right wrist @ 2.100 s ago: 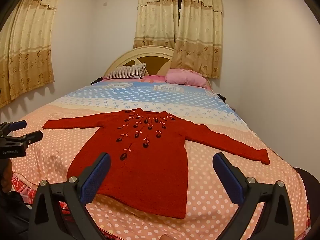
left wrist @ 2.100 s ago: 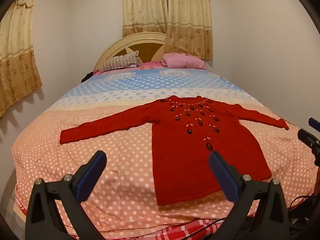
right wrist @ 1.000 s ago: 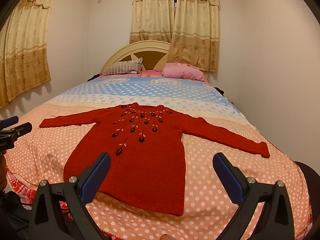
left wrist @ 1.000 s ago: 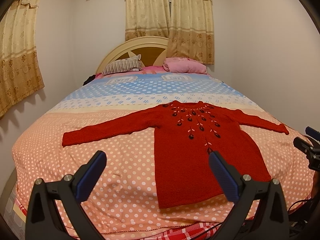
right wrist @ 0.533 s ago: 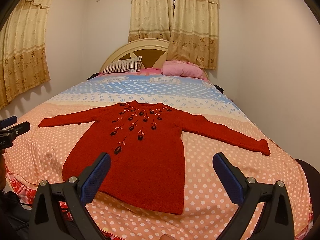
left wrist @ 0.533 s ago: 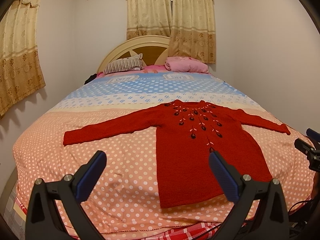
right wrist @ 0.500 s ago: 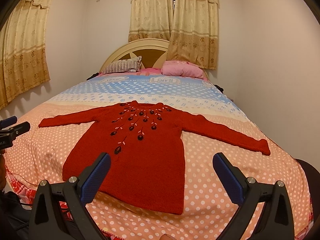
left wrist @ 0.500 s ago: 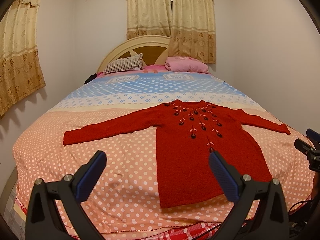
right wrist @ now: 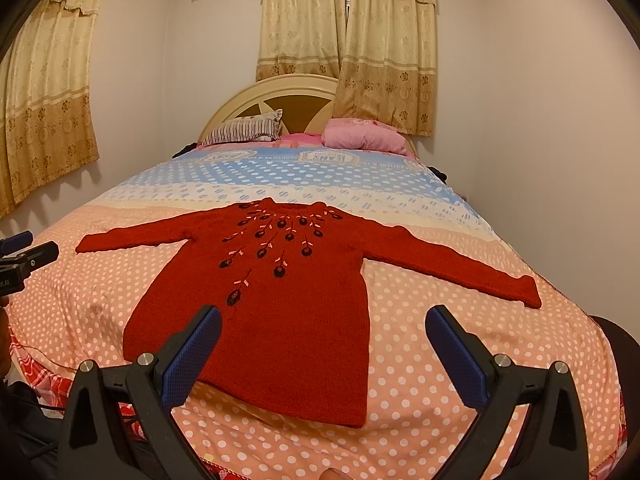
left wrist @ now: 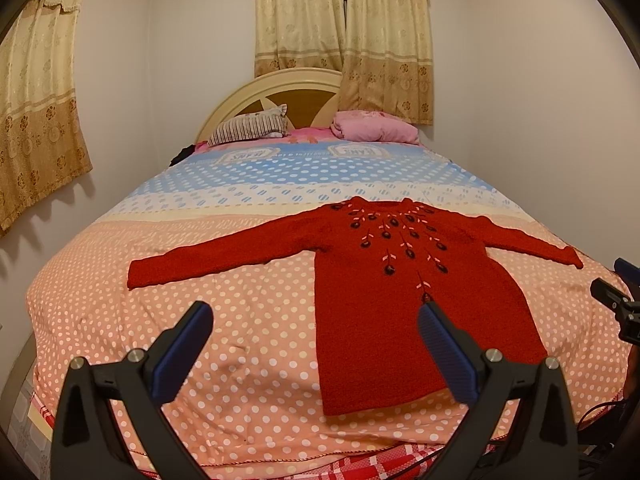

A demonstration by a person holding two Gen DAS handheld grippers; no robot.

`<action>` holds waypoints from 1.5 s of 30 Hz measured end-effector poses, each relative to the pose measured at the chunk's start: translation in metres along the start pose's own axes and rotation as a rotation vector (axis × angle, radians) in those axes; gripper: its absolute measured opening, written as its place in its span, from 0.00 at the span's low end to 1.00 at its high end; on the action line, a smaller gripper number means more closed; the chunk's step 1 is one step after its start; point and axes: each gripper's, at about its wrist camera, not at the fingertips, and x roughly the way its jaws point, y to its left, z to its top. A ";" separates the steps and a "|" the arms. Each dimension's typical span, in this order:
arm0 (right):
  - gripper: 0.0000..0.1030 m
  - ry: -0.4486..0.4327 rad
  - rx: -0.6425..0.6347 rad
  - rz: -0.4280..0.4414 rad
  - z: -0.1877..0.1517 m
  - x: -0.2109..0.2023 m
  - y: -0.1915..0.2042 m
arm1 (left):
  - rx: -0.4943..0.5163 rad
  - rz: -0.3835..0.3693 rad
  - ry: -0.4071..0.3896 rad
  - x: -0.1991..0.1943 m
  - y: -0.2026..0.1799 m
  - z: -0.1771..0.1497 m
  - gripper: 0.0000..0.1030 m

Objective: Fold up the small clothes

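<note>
Lies flat, front up, on the near half of the wide bed with the pink polka-dot cover (left wrist: 248, 320): a small red knitted long-sleeved sweater with dark embroidered flowers (right wrist: 280, 292), both sleeves spread out to the sides, hem toward the near edge, neckline toward the far end. Nothing folded yet.

Hovers above the near left part of the bed, fingers spread wide and empty: the left black gripper with blue padded fingers (left wrist: 314, 356). Hovers over the hem, equally released and empty: the right black gripper with blue padded fingers (right wrist: 324, 356).

Best begun, probably, with the sleeves:
- Reach far left for the left cuff, far right for the right cuff.
- Pinch only the knit, not the cover beneath.
- Lift low and carry each sleeve across the chest, keeping the shoulder line straight.
- Expect stretch and sag in the loose knit; move slowly to avoid dragging the body askew.

Well clear at the far end: a striped pillow (left wrist: 250, 124) and a pink pillow (left wrist: 376, 127).
</note>
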 end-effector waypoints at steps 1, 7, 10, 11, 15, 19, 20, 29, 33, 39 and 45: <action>0.99 0.000 0.001 0.000 0.000 0.000 -0.001 | 0.000 0.000 0.000 0.000 0.000 0.000 1.00; 0.99 0.001 0.002 0.000 -0.001 0.000 0.000 | 0.000 0.000 0.000 0.000 0.000 0.000 1.00; 0.99 0.004 0.002 -0.001 -0.001 0.001 0.000 | 0.001 -0.001 0.001 0.000 0.000 0.000 1.00; 0.99 0.005 0.002 -0.001 -0.002 0.001 0.000 | 0.000 -0.001 0.001 0.000 0.000 0.000 1.00; 0.99 0.006 0.002 -0.001 -0.002 0.002 0.000 | 0.000 0.000 0.002 0.000 0.001 0.000 1.00; 0.99 0.011 0.003 -0.002 -0.003 0.003 -0.001 | -0.001 0.000 0.009 0.003 0.005 -0.002 1.00; 0.99 0.012 0.003 -0.003 -0.003 0.003 -0.001 | -0.001 0.000 0.010 0.003 0.005 -0.002 1.00; 0.99 0.018 0.006 -0.002 -0.004 0.005 -0.001 | 0.003 0.002 0.026 0.009 0.003 -0.005 1.00; 0.99 0.035 0.006 0.007 -0.006 0.011 -0.004 | 0.010 0.002 0.054 0.018 0.001 -0.009 1.00; 0.99 0.075 0.046 -0.001 -0.012 0.032 -0.030 | 0.016 -0.005 0.094 0.038 0.000 -0.009 1.00; 0.99 0.173 0.168 -0.035 -0.025 0.072 -0.076 | 0.032 0.006 0.100 0.062 -0.002 0.005 1.00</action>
